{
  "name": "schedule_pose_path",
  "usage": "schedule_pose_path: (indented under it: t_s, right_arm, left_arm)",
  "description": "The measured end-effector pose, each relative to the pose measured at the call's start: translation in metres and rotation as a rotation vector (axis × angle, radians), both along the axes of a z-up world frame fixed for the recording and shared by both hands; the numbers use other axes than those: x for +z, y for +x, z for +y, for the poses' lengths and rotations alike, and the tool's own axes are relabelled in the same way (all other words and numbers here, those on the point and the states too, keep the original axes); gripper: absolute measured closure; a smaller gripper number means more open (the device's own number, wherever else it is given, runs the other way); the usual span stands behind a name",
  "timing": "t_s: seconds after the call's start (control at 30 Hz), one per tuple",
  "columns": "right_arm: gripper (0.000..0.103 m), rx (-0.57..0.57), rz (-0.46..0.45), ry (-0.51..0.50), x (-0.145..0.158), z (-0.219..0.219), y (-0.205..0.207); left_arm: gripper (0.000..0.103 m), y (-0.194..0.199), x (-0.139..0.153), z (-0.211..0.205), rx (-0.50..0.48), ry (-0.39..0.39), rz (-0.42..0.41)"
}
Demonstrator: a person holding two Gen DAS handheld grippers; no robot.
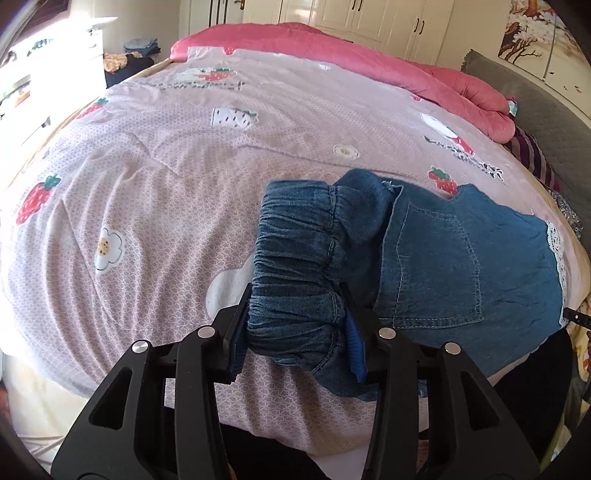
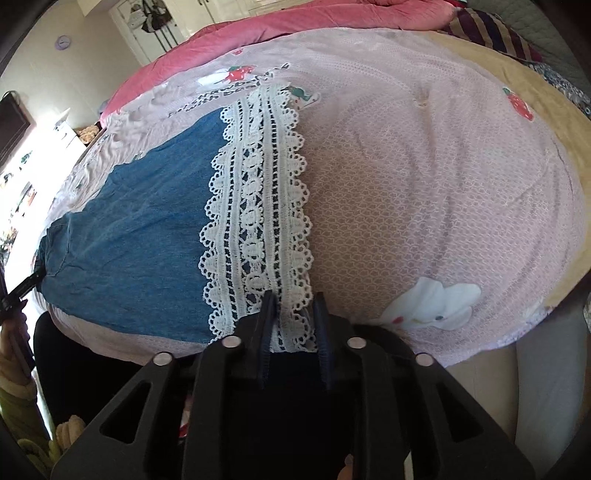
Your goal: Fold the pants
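the denim pants (image 1: 443,258) lie on the bed (image 1: 147,206), spread across the pink strawberry-print quilt (image 1: 229,177) near its near edge. left claw (image 1: 295,332) is clamped on the gathered elastic waistband (image 1: 295,258), bunched denim filling the gap between the two blue-padded fingers (image 1: 356,347). just right of the waistband, a back pocket (image 1: 432,266) with pale stitching faces up, and beyond it the fabric runs flat to the right toward a strip of white lace (image 1: 556,251).

over on the right wrist view, that lace hem (image 2: 258,206) is a wide band running from near to far across the quilt, blue denim (image 2: 140,229) stretching away to its left. right claw (image 2: 293,321) is closed on the near end of the lace, the trim pinched between its fingers (image 2: 267,314) right at the bed's near edge. the other claw's black tip (image 2: 22,288) shows at the far left end of the denim.

a rolled pink blanket (image 1: 461,92) lies along the far side of the bed, with cream wardrobe doors (image 1: 369,18) behind it.
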State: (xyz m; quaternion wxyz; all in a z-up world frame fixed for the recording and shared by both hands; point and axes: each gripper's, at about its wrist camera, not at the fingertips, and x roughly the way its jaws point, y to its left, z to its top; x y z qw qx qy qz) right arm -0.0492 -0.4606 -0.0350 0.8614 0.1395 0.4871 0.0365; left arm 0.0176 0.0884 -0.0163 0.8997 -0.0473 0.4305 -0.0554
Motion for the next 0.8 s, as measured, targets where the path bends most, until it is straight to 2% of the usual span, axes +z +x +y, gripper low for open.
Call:
schedule_pose_path:
  t_s: [0.13, 0.2, 0.3, 0.37, 0.47, 0.57, 0.7, 0.8]
  right_arm:
    - [0.068, -0.016, -0.076, 0.014, 0.022, -0.005, -0.008]
    - [0.065, -0.002, -0.112, 0.014, 0.030, -0.001, -0.008]
    - [0.061, 0.052, -0.150, 0.015, 0.038, 0.015, -0.002]
    - [0.056, 0.090, -0.155, 0.014, 0.039, 0.025, 0.006]
    - [0.055, 0.145, -0.148, 0.018, 0.036, 0.042, 0.019]
    - [0.055, 0.180, -0.134, 0.017, 0.033, 0.056, 0.030]
    - [0.051, 0.180, -0.099, -0.001, 0.025, 0.062, 0.044]
    - [0.050, 0.150, -0.059, -0.011, 0.015, 0.058, 0.050]
  left_arm:
    - [0.062, -0.009, 0.019, 0.001, 0.008, 0.017, -0.041]
    - [0.061, -0.012, 0.031, 0.001, 0.045, 0.077, -0.064]
    - [0.057, -0.018, 0.050, -0.002, 0.079, 0.109, -0.110]
    - [0.047, -0.023, 0.063, -0.014, 0.052, 0.110, -0.149]
    - [0.038, -0.026, 0.075, -0.042, -0.017, 0.101, -0.193]
    - [0.034, -0.025, 0.072, -0.079, -0.098, 0.085, -0.202]
    - [0.031, -0.018, 0.050, -0.132, -0.209, 0.045, -0.186]
    - [0.031, -0.008, 0.020, -0.157, -0.221, 0.122, -0.127]
